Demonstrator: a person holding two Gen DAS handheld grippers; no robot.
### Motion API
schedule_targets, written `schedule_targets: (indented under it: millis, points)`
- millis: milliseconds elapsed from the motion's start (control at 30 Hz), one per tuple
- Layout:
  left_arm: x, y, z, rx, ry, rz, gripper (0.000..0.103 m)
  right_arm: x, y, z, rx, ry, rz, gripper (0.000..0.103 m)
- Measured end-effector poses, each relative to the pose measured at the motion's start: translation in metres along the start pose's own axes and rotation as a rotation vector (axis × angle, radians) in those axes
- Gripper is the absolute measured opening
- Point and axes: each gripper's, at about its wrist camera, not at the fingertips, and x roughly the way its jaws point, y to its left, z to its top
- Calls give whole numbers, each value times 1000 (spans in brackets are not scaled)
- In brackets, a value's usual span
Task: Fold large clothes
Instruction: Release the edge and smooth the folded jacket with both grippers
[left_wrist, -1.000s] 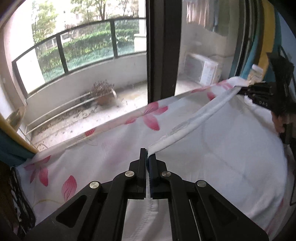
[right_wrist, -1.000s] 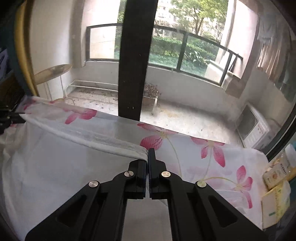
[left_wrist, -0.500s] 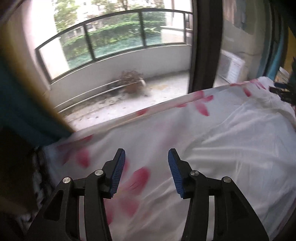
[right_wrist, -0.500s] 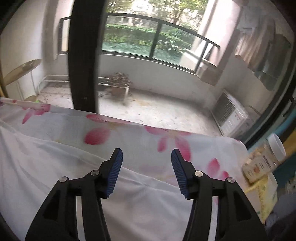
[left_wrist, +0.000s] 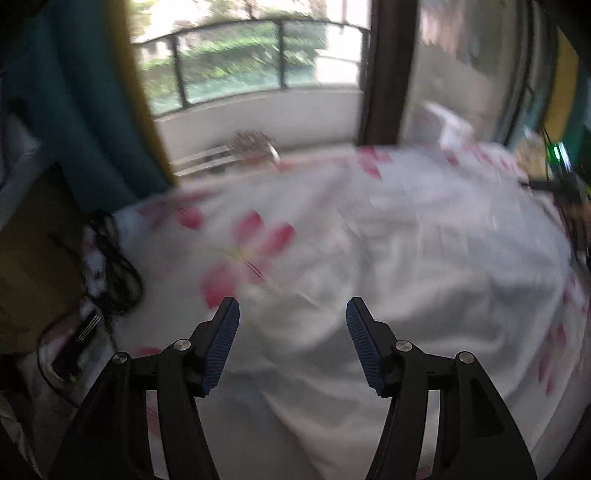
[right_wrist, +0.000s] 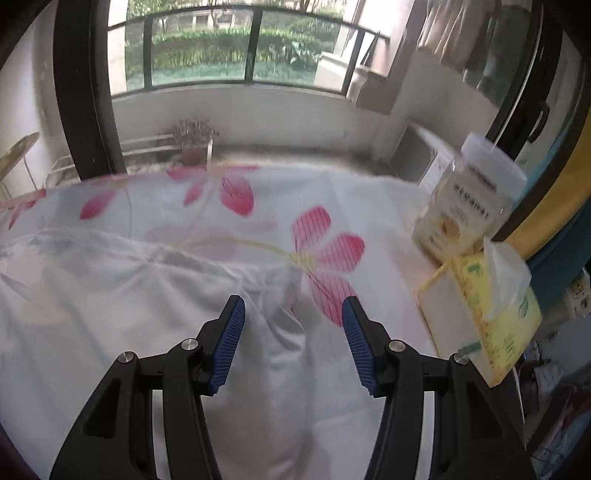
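Note:
A large white garment lies spread and rumpled on a white cloth with pink flowers. The left wrist view is blurred by motion. My left gripper is open and empty just above the garment's left part. In the right wrist view the garment lies with its corner edge near the middle, on the flowered cloth. My right gripper is open and empty, its jaws standing on either side of that corner, above it.
A yellow tissue box and a clear jar with a white lid stand at the right edge. Black cables and a dark device lie at the left edge. A teal and yellow curtain hangs at the left. Balcony windows are behind.
Both grippers were shut on the garment's stretched edge one second ago. They let go and opened, the garment dropped flat, and both grippers have moved outward and lower.

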Motion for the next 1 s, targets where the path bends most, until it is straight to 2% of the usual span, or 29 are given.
schedule_targets:
  millis: [100,200,333,367,433,533,633,733,867,1000]
  points:
    - [19,-7,-6,44,85,56,64,1,1,-6,-6,-11,1,54]
    - [27,1,-5,38,102,123,64,-2,4,-9,-22,-36,-6,52]
    - [32,25,10,-23,79,202,64,-3,8,-13,-44,-53,23,34]
    - [35,31,15,-39,76,215,64,-4,10,-13,-52,-55,17,32]
    - [36,44,22,-63,47,222,64,-3,10,-13,-59,-56,-1,19]
    - [42,66,34,-138,31,258,64,-2,8,-13,-41,-51,-17,10]
    - [48,84,38,-206,24,259,64,-1,0,-11,-13,-47,-29,3]
    - [49,88,38,-237,28,248,64,-1,-9,-11,19,-50,-41,2]
    - [35,79,28,-237,9,212,64,-4,-25,-13,74,-47,-84,2]
    - [15,57,11,-217,-2,180,64,-7,-37,-16,110,-29,-79,3]
